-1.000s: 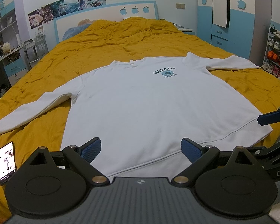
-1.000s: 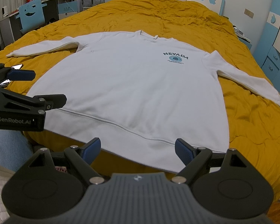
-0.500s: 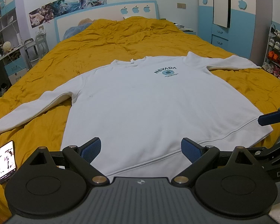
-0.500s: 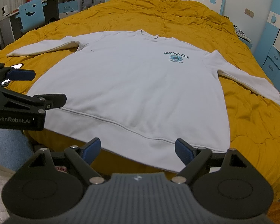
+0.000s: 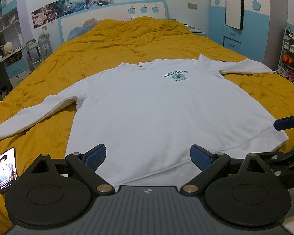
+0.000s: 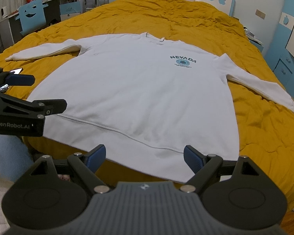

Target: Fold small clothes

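A white long-sleeved sweatshirt point(image 5: 156, 113) with a blue NEVADA print lies flat, front up, on the yellow bedspread, sleeves spread to both sides; it also shows in the right wrist view point(image 6: 147, 90). My left gripper point(image 5: 148, 156) is open and empty, just above the hem near its left half. My right gripper point(image 6: 145, 157) is open and empty, above the hem near its right half. Each gripper shows at the edge of the other's view: the right one point(image 5: 288, 123), the left one point(image 6: 19, 80).
A phone point(image 5: 6, 169) with a lit screen lies on the yellow bedspread point(image 5: 127, 45) left of the hem. A headboard and pillow are at the far end. A blue wardrobe point(image 5: 243, 19) and a shoe rack stand on the right, a desk and chair point(image 6: 31, 17) on the left.
Both views have shifted very slightly; the grippers stay open and hover at the hem. The sweatshirt has not moved.
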Available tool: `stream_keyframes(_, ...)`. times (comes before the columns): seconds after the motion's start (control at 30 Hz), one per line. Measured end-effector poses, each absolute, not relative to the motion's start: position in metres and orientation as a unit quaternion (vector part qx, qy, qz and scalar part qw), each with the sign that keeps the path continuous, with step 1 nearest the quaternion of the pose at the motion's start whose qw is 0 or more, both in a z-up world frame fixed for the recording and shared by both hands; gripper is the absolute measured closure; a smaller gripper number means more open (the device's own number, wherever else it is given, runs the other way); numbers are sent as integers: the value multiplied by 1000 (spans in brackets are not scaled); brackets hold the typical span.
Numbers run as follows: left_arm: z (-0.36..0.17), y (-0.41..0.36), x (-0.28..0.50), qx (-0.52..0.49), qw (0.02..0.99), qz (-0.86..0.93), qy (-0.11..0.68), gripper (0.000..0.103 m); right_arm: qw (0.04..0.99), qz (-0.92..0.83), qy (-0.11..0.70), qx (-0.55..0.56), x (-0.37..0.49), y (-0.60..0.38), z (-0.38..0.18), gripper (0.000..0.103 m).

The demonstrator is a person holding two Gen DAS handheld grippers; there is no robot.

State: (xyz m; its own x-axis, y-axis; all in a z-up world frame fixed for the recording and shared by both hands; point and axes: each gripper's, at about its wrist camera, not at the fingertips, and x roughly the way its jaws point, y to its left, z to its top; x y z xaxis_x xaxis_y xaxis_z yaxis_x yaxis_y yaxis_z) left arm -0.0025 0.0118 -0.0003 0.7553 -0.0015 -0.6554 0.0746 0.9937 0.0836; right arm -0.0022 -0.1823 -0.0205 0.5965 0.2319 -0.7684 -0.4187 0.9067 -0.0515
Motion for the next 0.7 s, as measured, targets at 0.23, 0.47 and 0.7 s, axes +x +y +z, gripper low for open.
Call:
stream_keyframes(0.23, 6, 36, 26, 29, 937, 13, 349, 0, 903, 167, 377, -119, 20, -182, -11, 21)
stream_keyframes(0.47, 24, 73, 55, -14, 944, 45, 325, 0, 931, 179, 303, -99, 59, -182, 3, 21)
stream_keyframes(0.7, 30, 148, 95, -111, 934, 106, 323, 0, 935, 191, 288, -80, 123, -172, 2, 21)
